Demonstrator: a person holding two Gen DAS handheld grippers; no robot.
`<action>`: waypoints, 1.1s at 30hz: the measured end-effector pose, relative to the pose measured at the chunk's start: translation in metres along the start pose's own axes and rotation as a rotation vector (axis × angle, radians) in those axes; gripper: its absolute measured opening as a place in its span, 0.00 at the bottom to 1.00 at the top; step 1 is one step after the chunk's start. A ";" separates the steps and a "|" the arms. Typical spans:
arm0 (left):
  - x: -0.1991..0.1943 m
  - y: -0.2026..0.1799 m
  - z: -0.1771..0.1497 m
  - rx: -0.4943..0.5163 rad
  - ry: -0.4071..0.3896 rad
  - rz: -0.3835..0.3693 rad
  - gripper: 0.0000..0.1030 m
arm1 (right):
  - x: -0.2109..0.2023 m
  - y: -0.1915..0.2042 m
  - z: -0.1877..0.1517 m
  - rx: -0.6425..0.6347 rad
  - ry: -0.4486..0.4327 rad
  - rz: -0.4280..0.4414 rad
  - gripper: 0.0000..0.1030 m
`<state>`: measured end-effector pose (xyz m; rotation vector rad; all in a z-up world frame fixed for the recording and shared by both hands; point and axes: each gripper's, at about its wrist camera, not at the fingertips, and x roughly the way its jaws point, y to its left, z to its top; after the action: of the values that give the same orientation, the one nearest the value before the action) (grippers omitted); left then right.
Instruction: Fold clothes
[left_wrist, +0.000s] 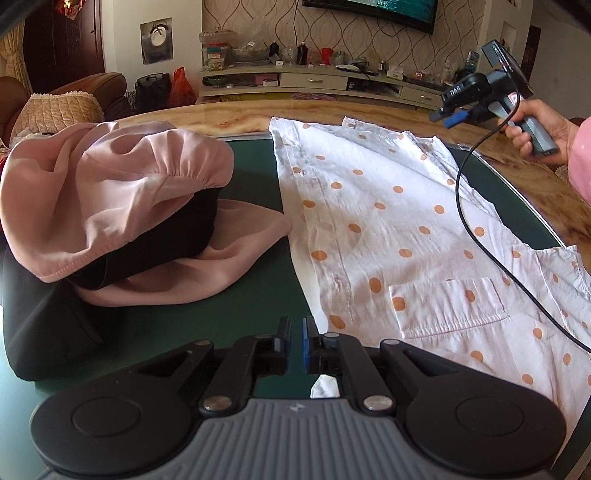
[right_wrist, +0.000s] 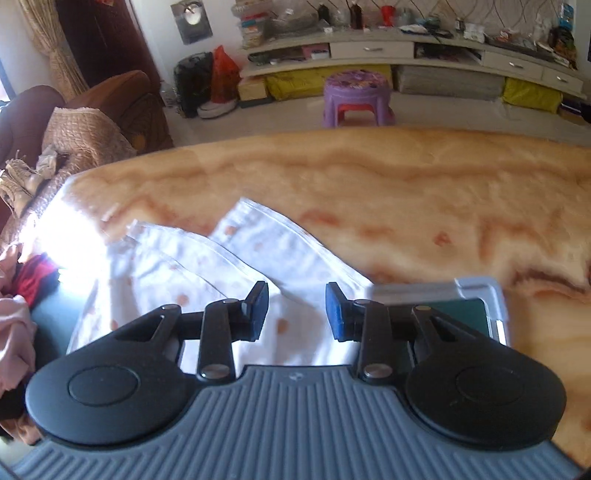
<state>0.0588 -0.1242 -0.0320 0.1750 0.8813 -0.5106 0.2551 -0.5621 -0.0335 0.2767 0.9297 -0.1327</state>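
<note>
White dotted shirt (left_wrist: 388, 236), one; left gripper (left_wrist: 296, 334) jaws clenched empty; right gripper (right_wrist: 297, 312) jaws released.

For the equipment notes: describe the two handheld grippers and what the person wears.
Both grippers, left gripper and right gripper, have black linkage arms, round black hubs, ribbed grey bodies and blue-padded fingers. A black cable trails from the right one. The sleeve is pink.

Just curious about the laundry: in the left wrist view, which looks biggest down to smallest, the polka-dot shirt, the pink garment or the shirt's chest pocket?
1. Polka-dot shirt, the largest.
2. Pink garment, smaller, though bunched up and partly hidden, so unsure.
3. Chest pocket, plainly smallest.
</note>
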 end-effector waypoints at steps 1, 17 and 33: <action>0.002 -0.002 0.001 0.001 0.001 -0.001 0.05 | 0.005 -0.001 -0.006 -0.012 0.015 -0.014 0.38; 0.015 -0.002 0.000 -0.031 0.024 0.034 0.08 | 0.051 0.036 -0.019 -0.091 0.117 -0.116 0.13; 0.022 0.002 -0.004 -0.053 0.033 0.035 0.08 | 0.025 0.035 -0.014 -0.062 0.057 0.019 0.39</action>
<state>0.0687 -0.1284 -0.0515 0.1503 0.9219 -0.4523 0.2670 -0.5240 -0.0550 0.2333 0.9853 -0.0788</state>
